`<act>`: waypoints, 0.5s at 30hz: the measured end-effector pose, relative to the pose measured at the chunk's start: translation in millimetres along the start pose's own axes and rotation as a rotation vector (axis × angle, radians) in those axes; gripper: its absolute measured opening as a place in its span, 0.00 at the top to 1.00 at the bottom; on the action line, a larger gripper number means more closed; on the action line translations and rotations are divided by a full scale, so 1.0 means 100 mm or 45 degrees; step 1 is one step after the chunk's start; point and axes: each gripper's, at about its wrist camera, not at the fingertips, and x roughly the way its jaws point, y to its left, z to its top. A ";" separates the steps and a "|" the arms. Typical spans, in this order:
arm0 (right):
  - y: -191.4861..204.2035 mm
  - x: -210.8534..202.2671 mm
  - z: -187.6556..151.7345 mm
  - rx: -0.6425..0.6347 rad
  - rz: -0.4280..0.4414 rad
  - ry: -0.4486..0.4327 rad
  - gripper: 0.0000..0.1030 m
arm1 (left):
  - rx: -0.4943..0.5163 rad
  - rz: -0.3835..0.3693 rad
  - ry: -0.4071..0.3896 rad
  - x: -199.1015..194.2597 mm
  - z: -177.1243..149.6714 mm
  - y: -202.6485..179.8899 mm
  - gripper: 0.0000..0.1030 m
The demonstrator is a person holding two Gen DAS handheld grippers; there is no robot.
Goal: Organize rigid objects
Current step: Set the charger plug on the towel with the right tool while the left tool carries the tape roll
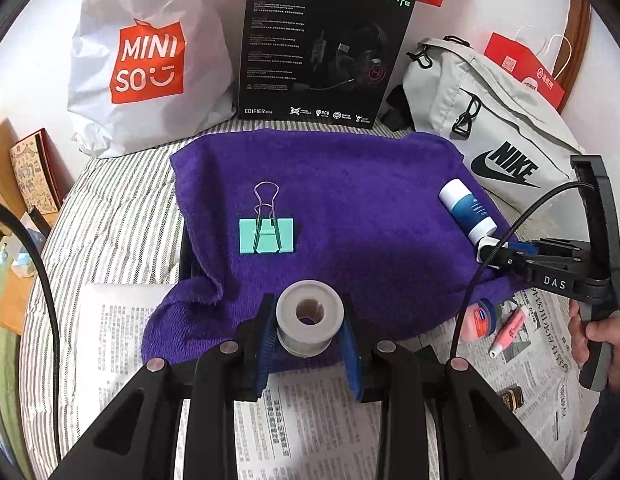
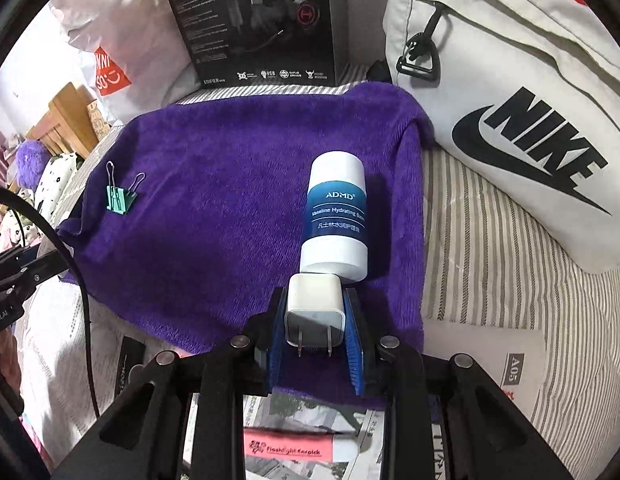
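Purple towel (image 1: 350, 200) is the drop zone: left gripper (image 1: 310, 332) clamps a grey spool (image 1: 309, 322) at its near edge, right gripper (image 2: 316, 328) pinches a white charger (image 2: 315, 308) against the balm tube (image 2: 336, 216). Risk: nudging that tube rolling.

Ahead of the left gripper, the white bag (image 1: 150, 60) reads "MINISO" and the black box (image 1: 322, 48) "HECATE", "EDIFIER". Beyond the right gripper, the tube (image 2: 336, 216) reads "ADMD"; the grey bag (image 2: 510, 120) right of it "NIKE".
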 end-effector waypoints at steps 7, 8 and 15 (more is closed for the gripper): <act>0.04 -0.01 -0.02 -0.049 -0.012 0.027 0.74 | 0.001 0.008 0.022 0.10 0.06 0.00 0.73; 0.03 -0.01 -0.02 -0.050 -0.008 0.032 0.74 | -0.001 0.007 0.026 0.12 0.07 0.00 0.73; 0.03 -0.01 -0.03 -0.063 -0.007 0.043 0.73 | -0.009 -0.001 0.043 0.21 0.10 0.02 0.72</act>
